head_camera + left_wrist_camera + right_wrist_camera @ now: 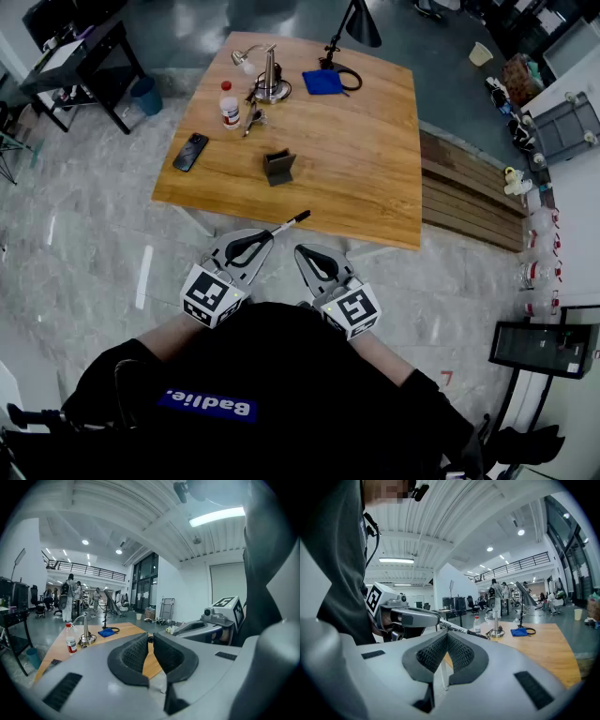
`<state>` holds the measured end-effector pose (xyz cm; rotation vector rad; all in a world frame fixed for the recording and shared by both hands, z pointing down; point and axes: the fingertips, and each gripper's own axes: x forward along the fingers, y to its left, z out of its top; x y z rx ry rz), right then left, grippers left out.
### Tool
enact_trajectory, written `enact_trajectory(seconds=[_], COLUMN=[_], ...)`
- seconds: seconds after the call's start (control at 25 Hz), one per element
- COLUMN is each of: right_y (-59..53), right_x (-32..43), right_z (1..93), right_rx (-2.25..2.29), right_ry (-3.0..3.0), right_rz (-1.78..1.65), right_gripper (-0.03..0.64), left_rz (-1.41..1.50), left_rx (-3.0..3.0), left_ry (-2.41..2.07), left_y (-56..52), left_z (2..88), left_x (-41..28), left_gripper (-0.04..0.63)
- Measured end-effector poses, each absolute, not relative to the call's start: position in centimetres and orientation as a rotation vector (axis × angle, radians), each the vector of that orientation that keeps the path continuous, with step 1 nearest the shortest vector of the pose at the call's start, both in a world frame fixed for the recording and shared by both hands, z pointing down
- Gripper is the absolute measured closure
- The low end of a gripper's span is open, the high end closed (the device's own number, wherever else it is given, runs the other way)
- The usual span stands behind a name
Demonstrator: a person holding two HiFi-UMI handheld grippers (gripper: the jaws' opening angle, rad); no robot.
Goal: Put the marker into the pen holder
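Black marker [281, 227], clamped by left gripper [265, 238], shows whole only overhead.

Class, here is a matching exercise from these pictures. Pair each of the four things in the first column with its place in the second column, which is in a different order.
Things
1. marker
2. pen holder
3. blue cloth
4. phone

Places
A. near the table's left edge
B. at the far edge, beside the black lamp
C. gripped in the left tool
D. standing near the table's middle

Pairs: 1-C, 2-D, 3-B, 4-A
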<state>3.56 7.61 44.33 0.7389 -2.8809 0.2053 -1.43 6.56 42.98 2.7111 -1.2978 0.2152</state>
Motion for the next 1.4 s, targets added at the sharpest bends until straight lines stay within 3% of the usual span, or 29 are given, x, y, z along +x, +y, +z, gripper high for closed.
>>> enact_trajectory(seconds=[1.4], right_y=[5.4], right_x=[-3.1], right_z=[44.4], right_rx=[0.891], right_ry=[-2.823], right_rz=[0.235], right_gripper=[0.611], left_rz=[0.155], left_rx=[2.767], left_ry=[-1.227], left_y=[4.9], left_z=[42.7], left_x=[-9.5], left_gripper=[0.551])
